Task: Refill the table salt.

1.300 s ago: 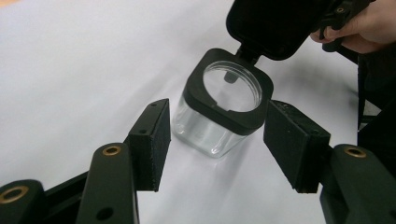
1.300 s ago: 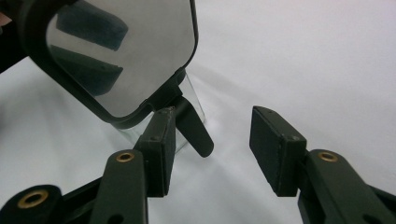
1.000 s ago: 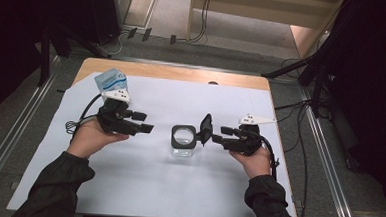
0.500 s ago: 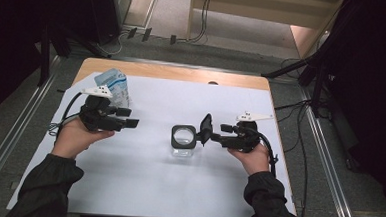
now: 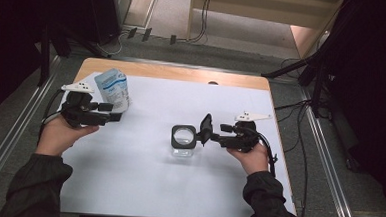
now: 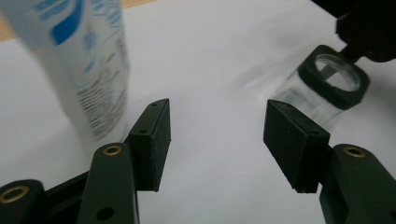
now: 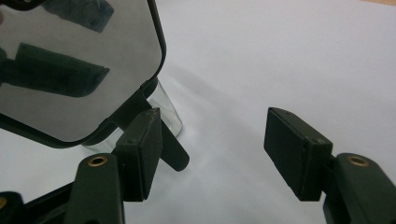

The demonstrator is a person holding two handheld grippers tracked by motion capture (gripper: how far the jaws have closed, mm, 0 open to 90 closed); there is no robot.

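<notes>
A clear glass jar (image 5: 183,138) with a black square collar stands mid-table on the white sheet (image 5: 142,186). Its black hinged lid (image 5: 206,129) is raised upright on the jar's right side. My right gripper (image 5: 213,138) points left at the lid. Its jaws have just been opening and hold nothing. In the right gripper view (image 7: 212,121) the glossy lid (image 7: 79,70) rises beside the left jaw, with the jar (image 7: 166,112) behind. My left gripper (image 5: 114,117) is open beside a white and blue packet (image 5: 113,89). In the left gripper view (image 6: 217,116) the packet (image 6: 88,60) stands left and the jar (image 6: 331,79) right.
The sheet covers most of a wooden table (image 5: 183,74). Metal rails (image 5: 14,129) run along both sides, and cables (image 5: 299,139) trail off the right edge. Dark stands and a wooden frame (image 5: 266,14) sit on the floor behind.
My left hand has carried its gripper leftward, away from the jar and up beside the packet. The right hand has stayed by the lid.
</notes>
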